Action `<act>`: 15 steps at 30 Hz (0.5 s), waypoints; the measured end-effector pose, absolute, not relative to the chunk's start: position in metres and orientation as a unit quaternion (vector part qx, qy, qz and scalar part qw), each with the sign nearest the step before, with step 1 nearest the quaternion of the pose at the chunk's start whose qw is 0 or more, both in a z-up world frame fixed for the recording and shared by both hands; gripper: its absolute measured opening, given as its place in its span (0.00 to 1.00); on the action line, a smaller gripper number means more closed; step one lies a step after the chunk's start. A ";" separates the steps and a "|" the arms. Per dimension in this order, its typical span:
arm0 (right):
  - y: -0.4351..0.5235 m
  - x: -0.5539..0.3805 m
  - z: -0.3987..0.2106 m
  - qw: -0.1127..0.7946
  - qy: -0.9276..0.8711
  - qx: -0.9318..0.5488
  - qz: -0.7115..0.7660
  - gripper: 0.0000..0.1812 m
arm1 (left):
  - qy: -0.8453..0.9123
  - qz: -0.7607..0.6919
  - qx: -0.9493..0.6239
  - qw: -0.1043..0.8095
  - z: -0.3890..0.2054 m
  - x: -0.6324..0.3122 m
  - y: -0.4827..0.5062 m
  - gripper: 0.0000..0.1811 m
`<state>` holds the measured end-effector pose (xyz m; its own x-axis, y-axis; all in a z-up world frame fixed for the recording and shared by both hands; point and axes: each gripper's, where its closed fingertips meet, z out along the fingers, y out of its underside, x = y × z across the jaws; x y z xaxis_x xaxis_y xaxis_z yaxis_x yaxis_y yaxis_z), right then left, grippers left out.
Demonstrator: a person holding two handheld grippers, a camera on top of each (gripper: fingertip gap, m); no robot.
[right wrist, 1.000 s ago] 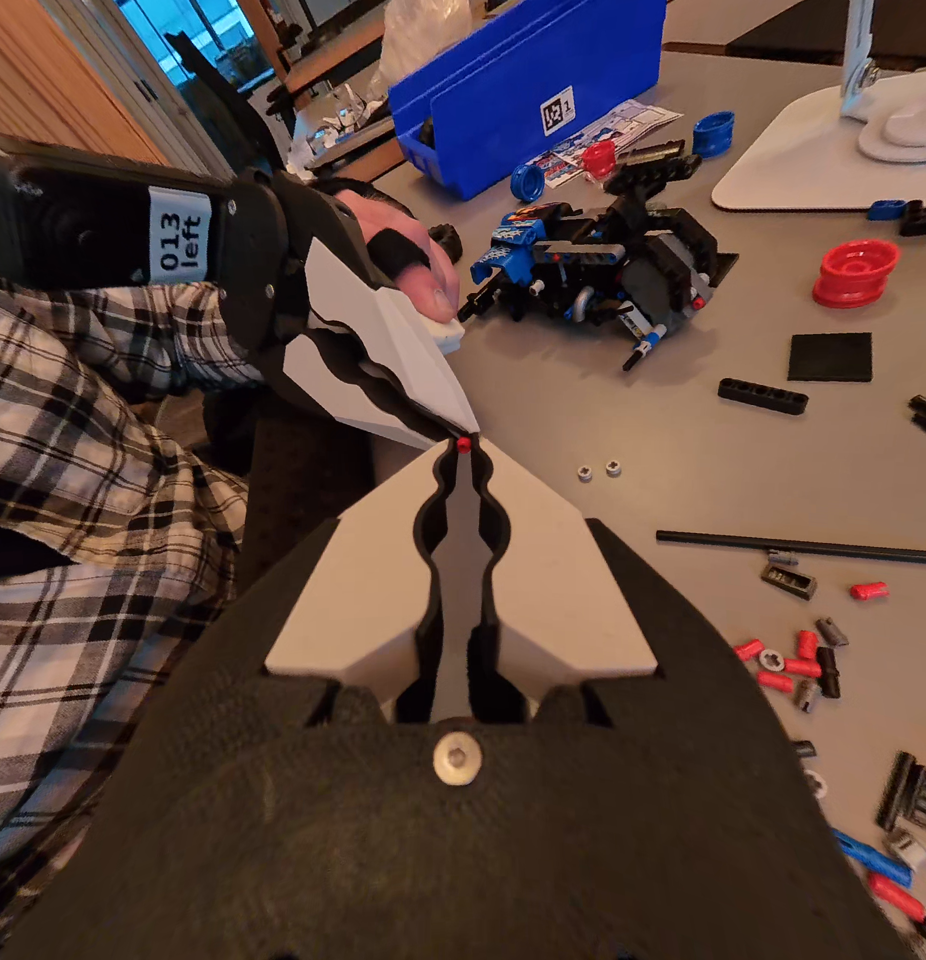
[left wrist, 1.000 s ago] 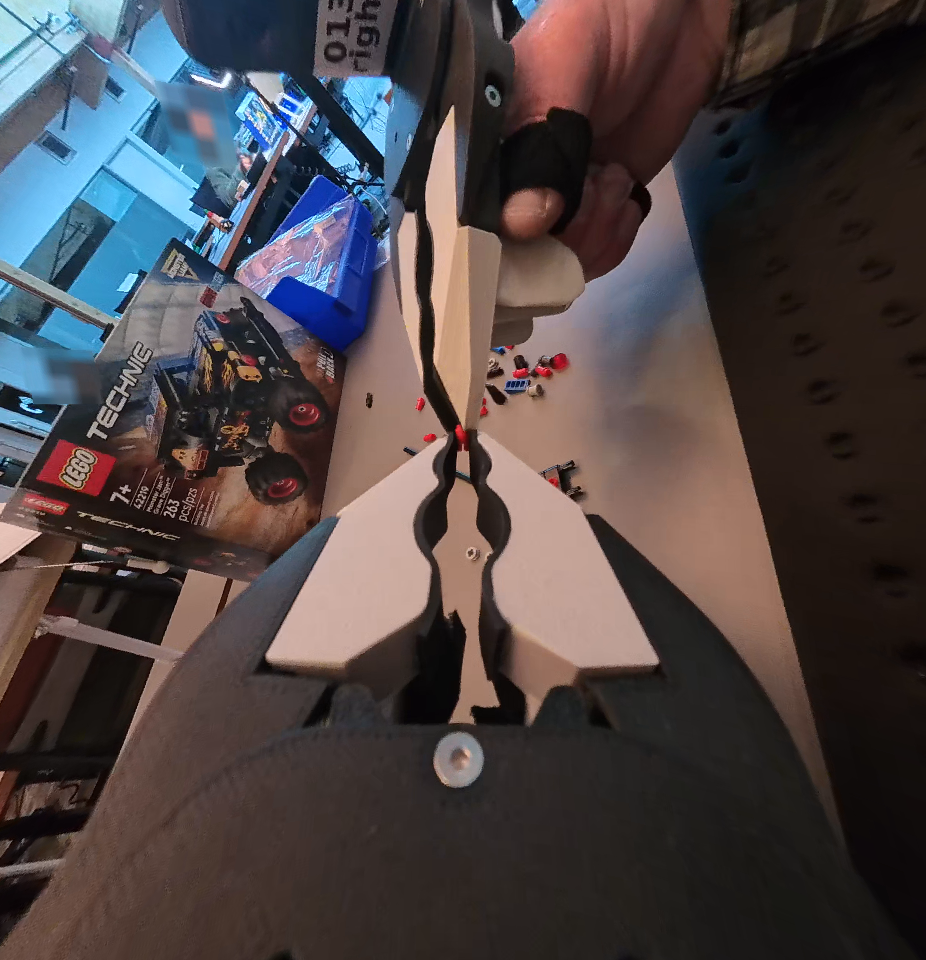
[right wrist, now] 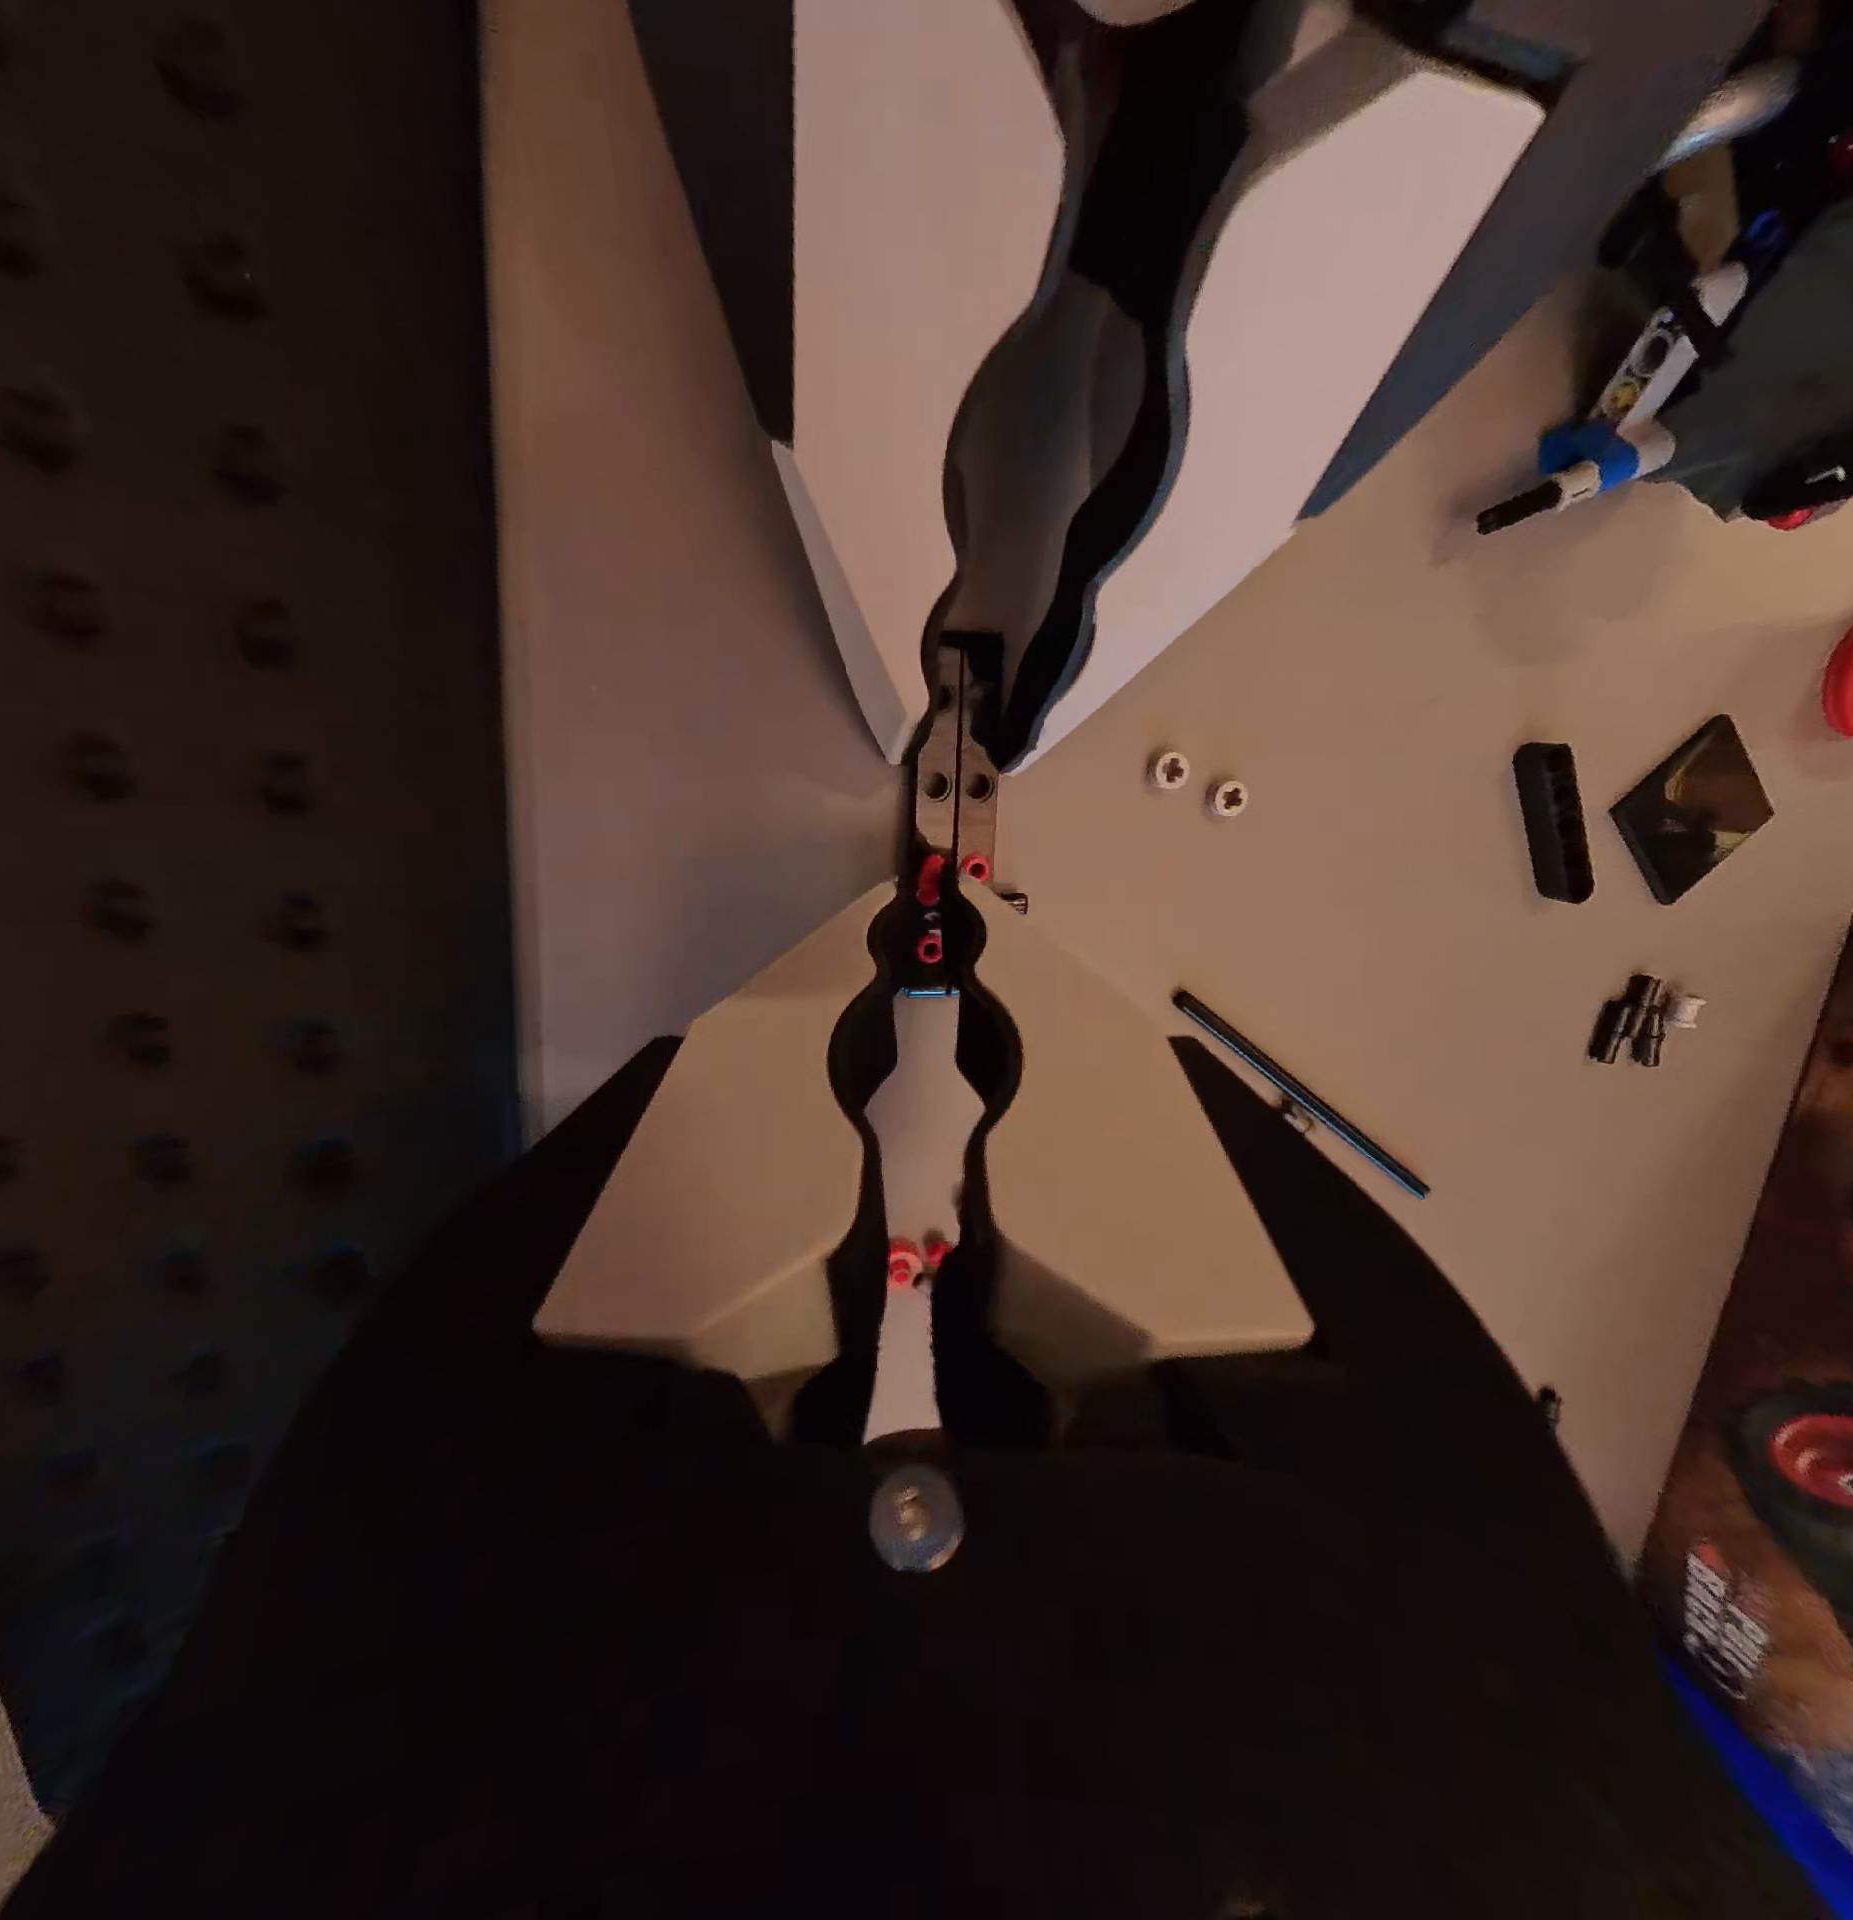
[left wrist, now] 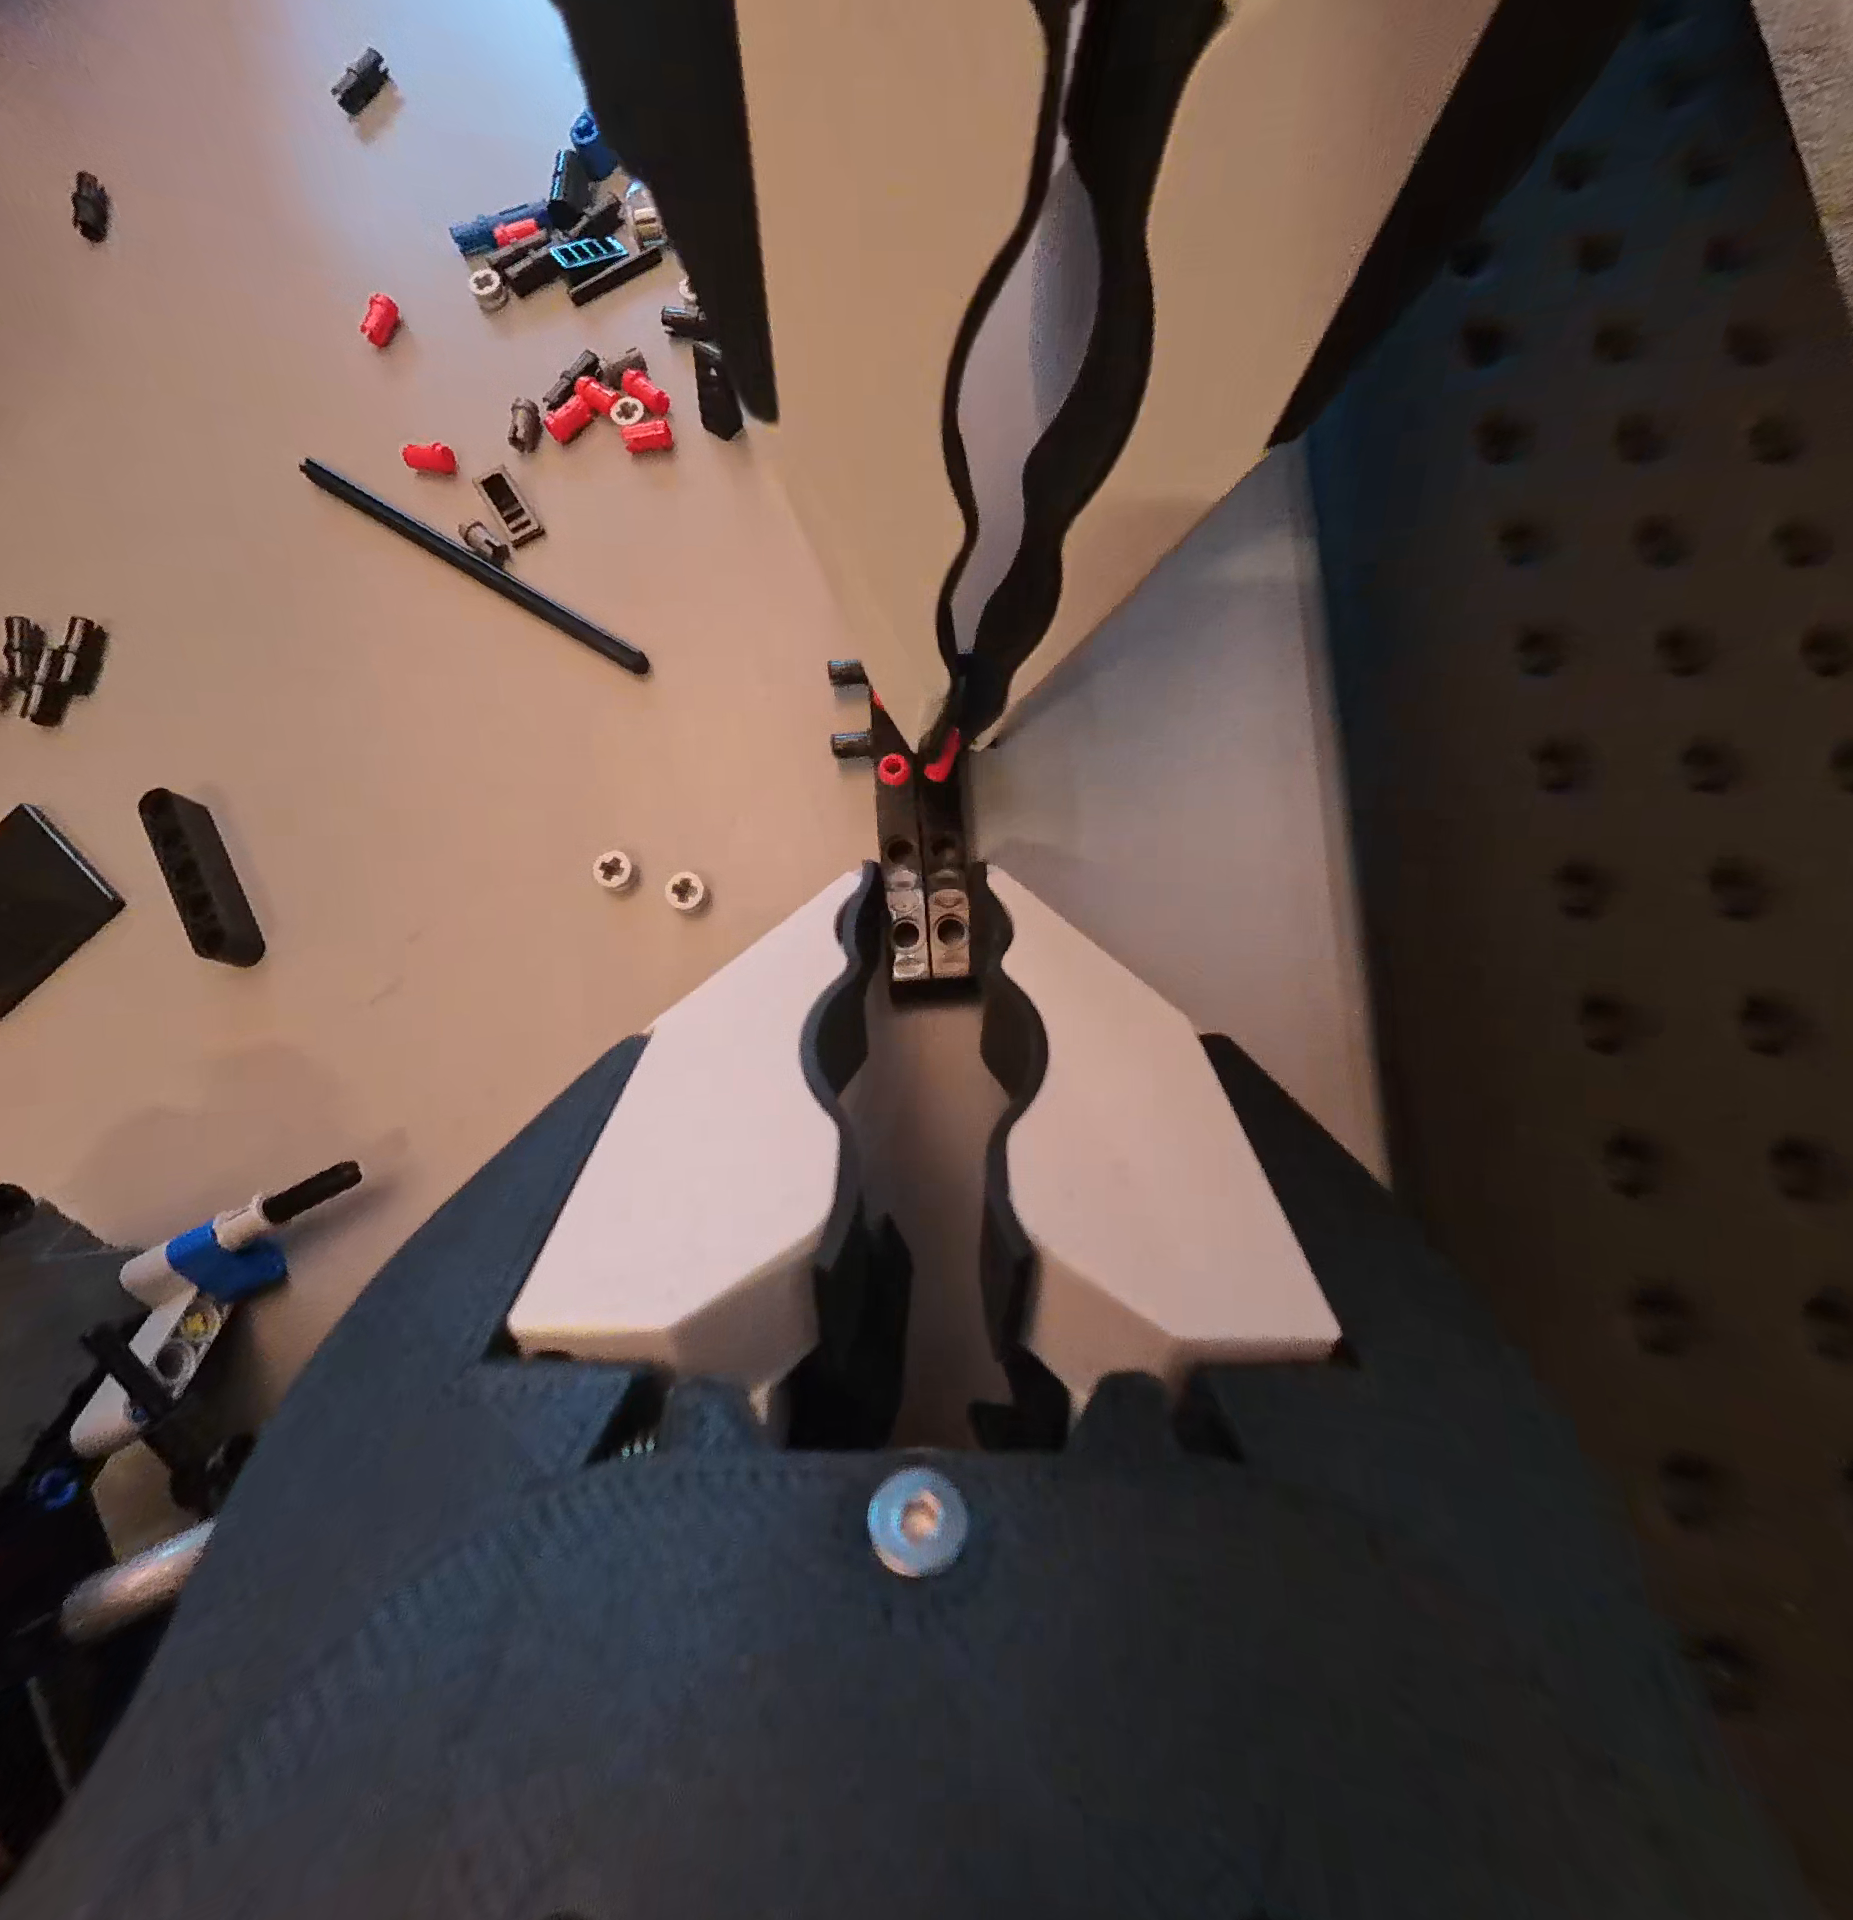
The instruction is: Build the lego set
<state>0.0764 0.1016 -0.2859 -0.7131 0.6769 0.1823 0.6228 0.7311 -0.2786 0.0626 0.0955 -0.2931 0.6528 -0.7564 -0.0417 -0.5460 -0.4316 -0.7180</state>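
Lego beams [left wrist: 927, 883], two black ones side by side, are sitting mid-frame, both tools gripping them: left tool [left wrist: 932, 914] below, right tool [right wrist: 927, 914] opposite. Loose pieces [left wrist: 600, 405] are lying upper left on the grey surface [left wrist: 382, 790].

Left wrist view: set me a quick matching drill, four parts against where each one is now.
Parts:
1. paired black beams
2. red pin
3. long black axle
4. two pale bushes

Places:
A. loose on the table, side by side
B. pinched by the right gripper
C. clamped in the left gripper
D. flat on the table, slanted, beside a small grille tile

Pairs: 1-C, 2-B, 3-D, 4-A.
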 end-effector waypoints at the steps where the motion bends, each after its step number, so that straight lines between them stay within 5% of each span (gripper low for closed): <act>1: 0.102 0.077 -0.286 0.133 -0.924 -0.348 0.092 0.01 | 0.390 -0.147 -0.833 0.363 -0.293 0.063 0.096 0.08; 15: 0.098 0.075 -0.287 0.100 -0.947 -0.297 0.077 0.01 | 0.383 -0.166 -0.834 0.361 -0.293 0.064 0.097 0.08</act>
<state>0.0754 0.0978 -0.2871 -0.8039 0.5771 0.1438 0.5460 0.8120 -0.2061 0.0641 0.0968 -0.2934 0.6515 -0.7587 0.0002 -0.5195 -0.4463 -0.7286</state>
